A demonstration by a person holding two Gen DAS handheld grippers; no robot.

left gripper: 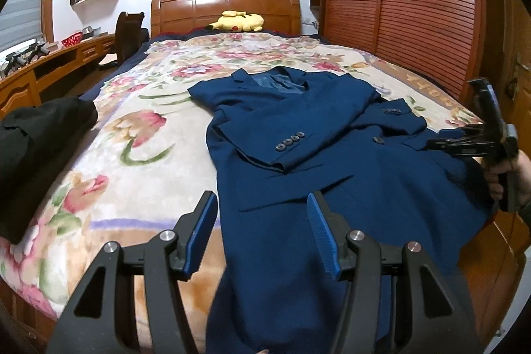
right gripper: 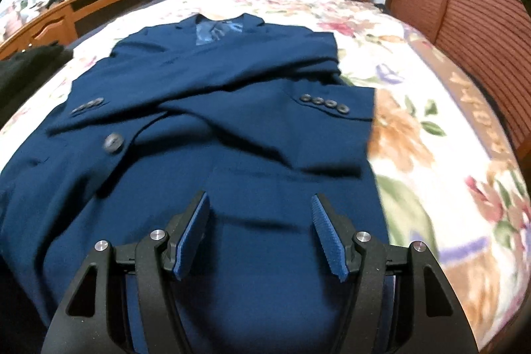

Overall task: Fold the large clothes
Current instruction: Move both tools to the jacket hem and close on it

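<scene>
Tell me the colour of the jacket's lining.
The lining inside the jacket collar is shiny lighter blue, clearest in the right wrist view.

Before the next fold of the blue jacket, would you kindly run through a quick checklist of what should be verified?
1. Blue jacket lies front up on the floral blanket: ok.
2. Both sleeves folded across the chest, cuffs on the body: ok.
3. Left gripper empty, fingers apart over the hem: ok.
4. Right gripper empty, fingers apart above the lower jacket: ok.
5. Hem lying flat: cannot tell, since it drops out of view over the bed's near edge.
6. Black garment clear of the jacket: ok, lying apart on the blanket.
</scene>
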